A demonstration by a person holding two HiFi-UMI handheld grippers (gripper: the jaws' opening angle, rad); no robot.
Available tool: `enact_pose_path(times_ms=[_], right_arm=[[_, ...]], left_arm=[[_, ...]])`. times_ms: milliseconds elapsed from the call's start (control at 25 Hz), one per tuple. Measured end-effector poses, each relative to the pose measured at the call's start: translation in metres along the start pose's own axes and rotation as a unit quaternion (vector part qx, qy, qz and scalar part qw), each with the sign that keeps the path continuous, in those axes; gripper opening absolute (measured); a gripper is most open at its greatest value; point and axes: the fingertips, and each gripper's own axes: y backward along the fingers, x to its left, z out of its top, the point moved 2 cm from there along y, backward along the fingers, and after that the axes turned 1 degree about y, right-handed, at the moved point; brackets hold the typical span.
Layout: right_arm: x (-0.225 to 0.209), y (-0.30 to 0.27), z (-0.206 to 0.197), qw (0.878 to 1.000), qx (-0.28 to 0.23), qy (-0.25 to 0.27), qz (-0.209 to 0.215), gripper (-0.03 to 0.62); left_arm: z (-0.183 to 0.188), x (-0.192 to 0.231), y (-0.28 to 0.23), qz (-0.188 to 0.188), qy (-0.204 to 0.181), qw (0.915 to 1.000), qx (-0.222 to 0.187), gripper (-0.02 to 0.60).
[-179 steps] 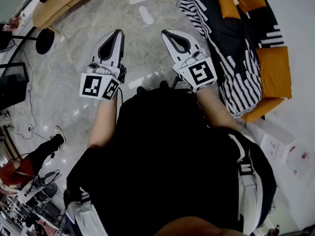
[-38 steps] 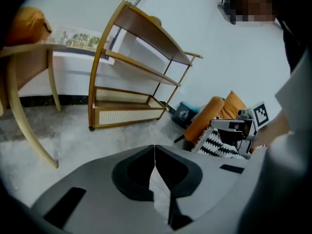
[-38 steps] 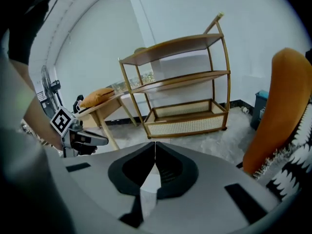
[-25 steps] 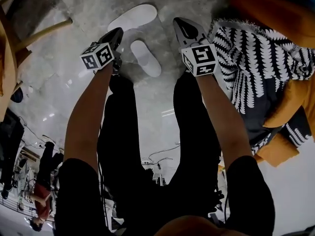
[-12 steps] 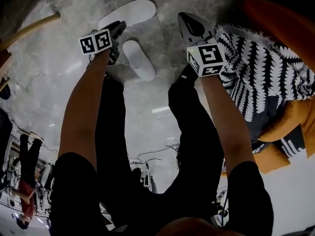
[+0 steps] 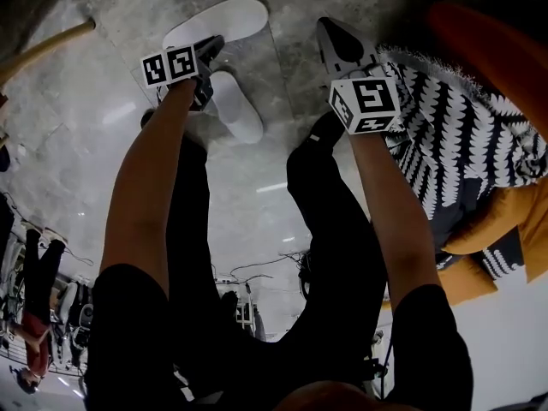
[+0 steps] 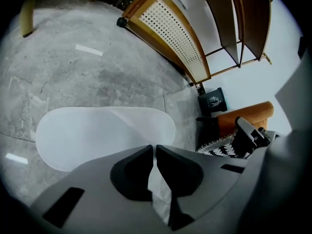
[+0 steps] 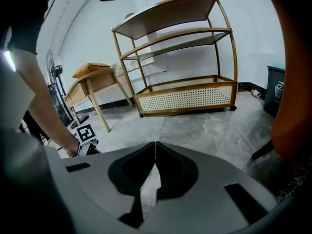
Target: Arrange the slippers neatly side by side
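Both slippers are on the grey stone floor (image 6: 120, 135) in front of the person's legs, and they're not side by side yet. The far slipper (image 6: 229, 17) lies crosswise, while the near slipper (image 6: 241, 111) runs lengthwise back toward the person, so they sit at an angle to each other. They're just beside one another, but the claw covers the spot where they'd meet, so I can't tell if they touch. The left gripper (image 6: 211, 44) is down at the near edge of the far slipper. Its jaws have just been closing and are now pinched down to a sliver with the slipper's white edge in the gap — so it has hold of that slipper's rim, and nothing else. In the left gripper view the rest of that slipper spreads out flat on the floor just beyond the tips, with a wooden rack (image 7: 170, 30) far behind it. The right gripper (image 6: 328, 26) is over to the right of both slippers, apart from them. Its jaws are pressed fully together with nothing in them — just bare floor beyond. Right next to it on the right is a black-and-white patterned blanket (image 6: 467, 135) with an orange cushion (image 6: 492, 54) farther right.
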Motion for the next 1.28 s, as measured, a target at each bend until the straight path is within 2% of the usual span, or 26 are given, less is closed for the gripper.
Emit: enact_pose_path(times_ms=[160, 320, 400, 480, 560, 600, 680, 800, 840, 880, 1080, 1280], right_arm=[[0.001, 0.002, 0.001, 1.0, 0.0, -0.004, 0.003, 0.032], [0.004, 0.006, 0.005, 1.0, 0.002, -0.003, 0.006, 0.031], [0.006, 0.008, 0.007, 1.0, 0.005, -0.001, 0.009, 0.031], [0.008, 0.011, 0.008, 1.0, 0.006, 0.002, 0.013, 0.031], [0.01, 0.013, 0.01, 1.0, 0.007, 0.005, 0.017, 0.031], [0.012, 0.014, 0.011, 1.0, 0.007, 0.006, 0.019, 0.031], [0.014, 0.016, 0.011, 1.0, 0.006, 0.008, 0.023, 0.032], [0.015, 0.017, 0.008, 1.0, 0.007, 0.007, 0.024, 0.032], [0.015, 0.017, 0.006, 1.0, 0.008, 0.007, 0.024, 0.031], [0.015, 0.017, 0.004, 1.0, 0.01, 0.007, 0.024, 0.031], [0.02, 0.018, -0.01, 0.999, 0.017, 0.015, 0.034, 0.032], [0.006, 0.015, -0.022, 0.999, 0.025, 0.013, 0.02, 0.032]], left_arm=[[-0.002, -0.004, 0.002, -0.009, 0.04, 0.9991, -0.009, 0.025], [0.012, -0.013, 0.013, -0.026, 0.088, 0.9941, -0.056, 0.021], [0.021, -0.02, 0.02, -0.037, 0.12, 0.9878, -0.092, 0.021], [0.029, -0.025, 0.028, -0.047, 0.16, 0.9767, -0.136, 0.02], [0.035, -0.027, 0.038, -0.057, 0.205, 0.9595, -0.184, 0.02], [0.037, -0.027, 0.044, -0.06, 0.23, 0.9479, -0.212, 0.02], [0.042, -0.022, 0.059, -0.064, 0.281, 0.9179, -0.273, 0.02], [0.042, -0.011, 0.079, -0.068, 0.343, 0.8665, -0.357, 0.018], [0.041, -0.007, 0.083, -0.068, 0.356, 0.8523, -0.377, 0.018], [0.039, -0.004, 0.086, -0.067, 0.366, 0.8415, -0.392, 0.018], [0.026, 0.02, 0.084, -0.061, 0.396, 0.8129, -0.423, 0.018], [0.03, 0.036, 0.077, -0.066, 0.404, 0.7969, -0.444, 0.018]])
